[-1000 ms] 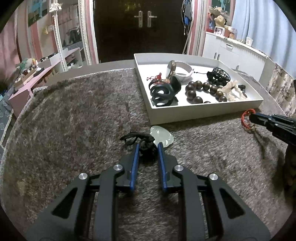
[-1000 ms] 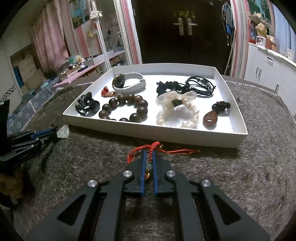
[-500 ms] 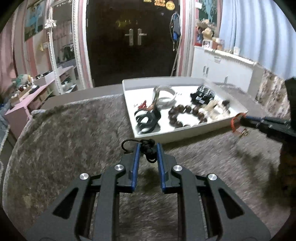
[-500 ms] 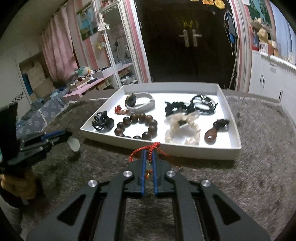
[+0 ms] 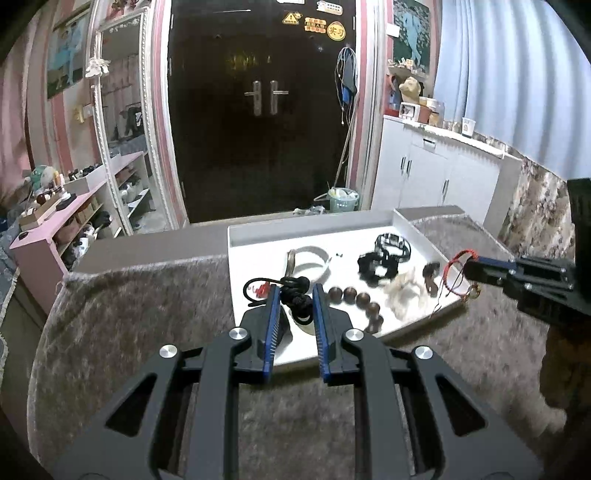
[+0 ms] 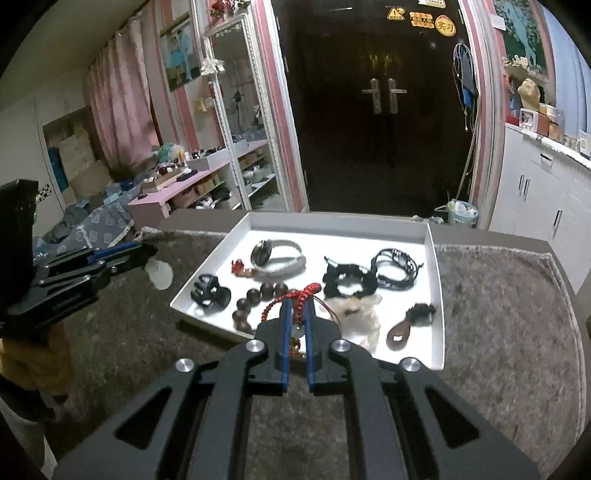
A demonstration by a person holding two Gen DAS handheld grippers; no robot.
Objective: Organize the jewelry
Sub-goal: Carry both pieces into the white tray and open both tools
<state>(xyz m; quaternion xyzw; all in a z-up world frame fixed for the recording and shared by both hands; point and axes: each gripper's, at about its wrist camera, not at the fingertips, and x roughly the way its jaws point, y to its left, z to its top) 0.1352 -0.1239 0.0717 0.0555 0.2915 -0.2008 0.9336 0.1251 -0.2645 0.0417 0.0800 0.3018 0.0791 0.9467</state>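
Both grippers have risen above the tray (image 6: 438, 295), left fingers (image 5: 272, 314) clamping the black cord (image 5: 295, 291), right fingers (image 6: 284, 321) the red bracelet (image 6: 295, 297).

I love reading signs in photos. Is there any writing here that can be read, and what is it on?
"实习": round yellow sticker on the dark door.
Yellow warning triangle sticker: symbol only, too small.
Orange stickers beside it: blurred, unreadable.
Nothing readable on the jewelry or the white tray.
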